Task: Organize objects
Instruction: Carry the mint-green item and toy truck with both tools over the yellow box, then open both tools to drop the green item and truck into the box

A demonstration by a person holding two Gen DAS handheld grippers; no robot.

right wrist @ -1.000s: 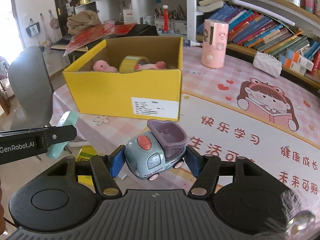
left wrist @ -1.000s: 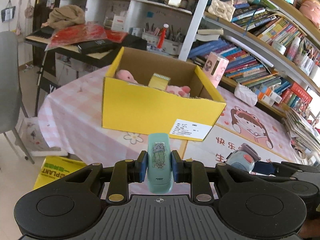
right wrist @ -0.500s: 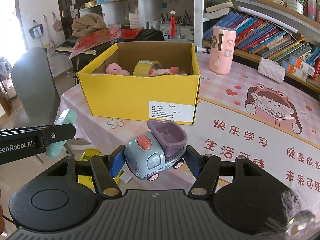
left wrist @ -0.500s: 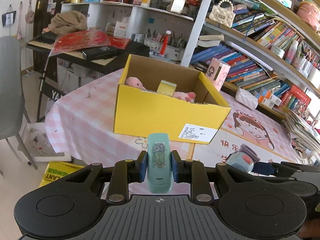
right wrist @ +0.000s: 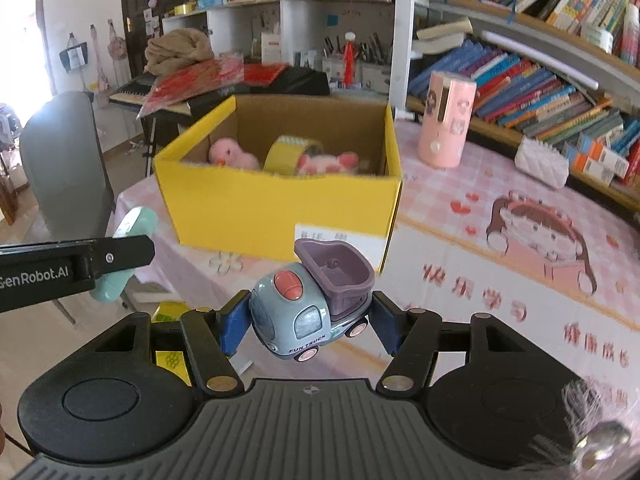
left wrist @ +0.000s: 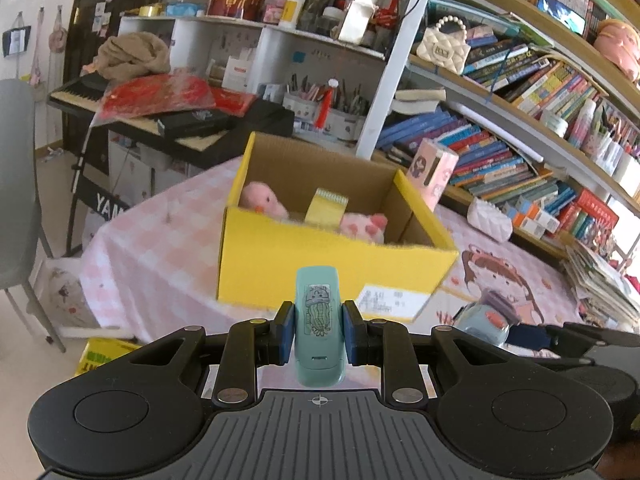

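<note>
The left gripper [left wrist: 319,336] is clamped on a mint-green stapler [left wrist: 319,328], held upright. The right gripper [right wrist: 308,320] squeezes a toy truck [right wrist: 312,304]. Both hang near the open yellow box [right wrist: 280,208] on the pink table [right wrist: 500,280], short of its front wall.

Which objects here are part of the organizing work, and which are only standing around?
Part of the job:
- teal stapler, held in the left gripper
- toy truck, held in the right gripper
- yellow box, already holding two pink plush toys and a tape roll

Just lying about:
- pink canister
- white quilted pouch
- shelf books
</note>
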